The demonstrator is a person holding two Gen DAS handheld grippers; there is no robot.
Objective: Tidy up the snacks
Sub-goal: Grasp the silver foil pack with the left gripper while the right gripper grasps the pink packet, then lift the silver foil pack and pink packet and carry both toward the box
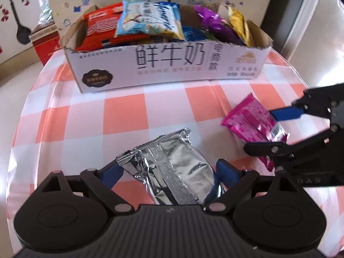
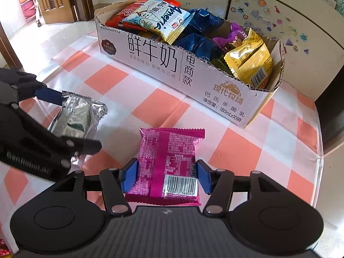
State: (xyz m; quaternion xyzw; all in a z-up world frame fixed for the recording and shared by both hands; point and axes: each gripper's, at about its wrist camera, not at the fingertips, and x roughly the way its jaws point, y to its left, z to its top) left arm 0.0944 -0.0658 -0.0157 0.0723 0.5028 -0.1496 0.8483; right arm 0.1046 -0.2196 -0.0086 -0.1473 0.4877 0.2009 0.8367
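- The left gripper [image 1: 169, 172] straddles the silver pack [image 1: 172, 167], fingers set wide. Each blue pad stands just beside a flank of the pack; I cannot tell if either touches, and no clamping shows.
- The silver pack lies on the checked table [image 1: 129, 111], long axis running from the fingers toward 11 o'clock in the left view, seam side up.
- The right gripper [image 2: 165, 175] straddles the pink pack [image 2: 169, 161], pads close beside its long edges near the barcode end. The right pad shows a sliver of gap, so this is no firm clamp.
- The pink pack lies flat, long axis toward 12 o'clock from the fingers.
- The box [image 2: 193, 81], already holding many snacks, sits at 12 to 1 o'clock beyond both packs, well apart from them.
- Judgement: each hand has its own pack; each must close, then carry forward to the box.
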